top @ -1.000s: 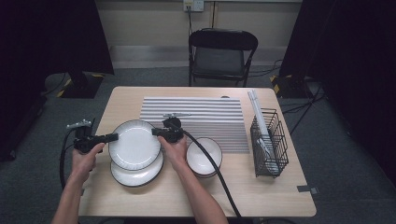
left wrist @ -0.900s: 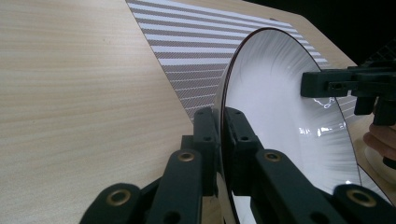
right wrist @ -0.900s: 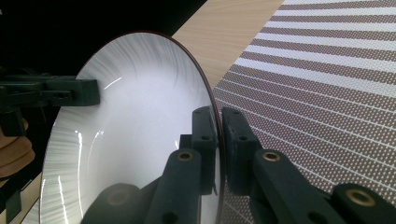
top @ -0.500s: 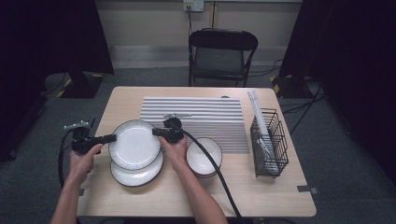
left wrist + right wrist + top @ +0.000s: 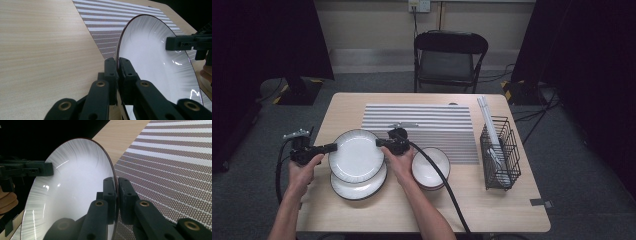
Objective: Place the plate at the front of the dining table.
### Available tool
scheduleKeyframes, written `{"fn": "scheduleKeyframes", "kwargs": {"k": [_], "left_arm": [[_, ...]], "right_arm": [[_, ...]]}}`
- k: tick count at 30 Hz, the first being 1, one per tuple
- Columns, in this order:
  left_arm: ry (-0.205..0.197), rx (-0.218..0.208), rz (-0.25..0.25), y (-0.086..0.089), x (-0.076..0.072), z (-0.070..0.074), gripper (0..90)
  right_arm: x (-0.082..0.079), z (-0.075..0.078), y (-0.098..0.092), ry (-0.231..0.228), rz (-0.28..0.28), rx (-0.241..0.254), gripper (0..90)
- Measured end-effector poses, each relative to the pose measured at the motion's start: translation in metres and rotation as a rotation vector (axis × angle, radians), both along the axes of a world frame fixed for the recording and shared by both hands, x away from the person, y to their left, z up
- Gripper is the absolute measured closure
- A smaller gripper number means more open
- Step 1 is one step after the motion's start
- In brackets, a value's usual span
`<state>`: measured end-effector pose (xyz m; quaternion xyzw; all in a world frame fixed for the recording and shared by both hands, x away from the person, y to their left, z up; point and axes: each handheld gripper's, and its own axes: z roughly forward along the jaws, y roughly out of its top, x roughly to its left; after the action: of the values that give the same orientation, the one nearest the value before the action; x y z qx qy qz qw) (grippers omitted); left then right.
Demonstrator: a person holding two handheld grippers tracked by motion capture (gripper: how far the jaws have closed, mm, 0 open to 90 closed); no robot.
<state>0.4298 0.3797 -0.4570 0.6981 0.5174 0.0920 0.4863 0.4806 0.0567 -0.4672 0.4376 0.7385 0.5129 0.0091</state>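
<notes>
A white plate with a dark rim [image 5: 357, 154] hangs just above a second, similar plate [image 5: 357, 187] lying on the wooden table [image 5: 377, 210]. My left gripper [image 5: 333, 147] is shut on the upper plate's left rim, and the same grip appears close up in the left gripper view, where the jaws [image 5: 117, 65] pinch the plate [image 5: 155, 62]. My right gripper [image 5: 379, 143] is shut on the opposite rim; in the right gripper view its jaws [image 5: 116, 183] clamp the plate's edge [image 5: 75, 185].
A white bowl [image 5: 431, 167] sits right of the plates, next to my right forearm. A striped mat [image 5: 422, 125] lies behind them. A black wire rack [image 5: 499, 152] stands at the table's right. A folding chair [image 5: 449, 60] is beyond the far edge.
</notes>
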Motion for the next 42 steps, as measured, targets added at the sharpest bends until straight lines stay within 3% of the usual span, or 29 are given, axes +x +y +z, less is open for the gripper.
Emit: {"fn": "scheduleKeyframes", "kwargs": {"k": [7,10,14,21,25,27,29,30,31,35,42], "left_arm": [[-0.003,-0.004,0.002,0.0001,0.0001,-0.0004,86.2],[-0.006,-0.012,0.003,0.0001,0.0001,-0.0009,86.3],[-0.006,-0.01,0.001,0.0,0.0001,-0.0011,86.3],[0.002,-0.032,-0.005,0.0024,0.0006,-0.0025,85.1],[0.036,-0.042,-0.018,0.007,-0.0005,-0.0063,73.5],[0.039,-0.042,-0.02,0.0077,-0.0024,-0.0073,72.2],[0.044,-0.038,-0.038,0.008,-0.003,-0.0074,74.8],[0.05,-0.056,-0.049,0.0072,-0.0033,-0.0075,77.4],[0.045,-0.037,-0.054,0.0068,-0.0032,-0.0069,81.1],[0.033,-0.001,-0.027,0.0017,-0.0018,-0.0032,83.1],[-0.001,-0.016,-0.006,0.0024,0.0051,0.001,84.9]], "right_arm": [[-0.0003,-0.0028,0.0018,0.018,0.018,-0.006,82.0],[-0.0021,-0.0036,0.004,0.023,0.027,-0.019,74.6],[-0.0043,-0.0061,0.0063,0.03,0.035,-0.031,72.8],[-0.0024,-0.0035,0.0009,0.03,0.02,0.001,83.9],[-0.0022,-0.0032,0.0002,0.021,0.005,0.011,86.0],[-0.002,-0.0025,-0.0004,0.027,0.002,0.016,86.5],[-0.002,-0.0024,-0.0005,0.026,-0.001,0.017,86.5],[-0.0021,-0.0024,-0.0003,0.025,-0.002,0.017,86.5],[-0.0021,-0.0024,-0.0002,0.022,-0.002,0.016,86.5],[-0.0022,-0.002,0.0,0.01,-0.007,0.014,86.4],[0.0002,0.0017,0.0012,-0.015,-0.023,0.007,86.4]]}}
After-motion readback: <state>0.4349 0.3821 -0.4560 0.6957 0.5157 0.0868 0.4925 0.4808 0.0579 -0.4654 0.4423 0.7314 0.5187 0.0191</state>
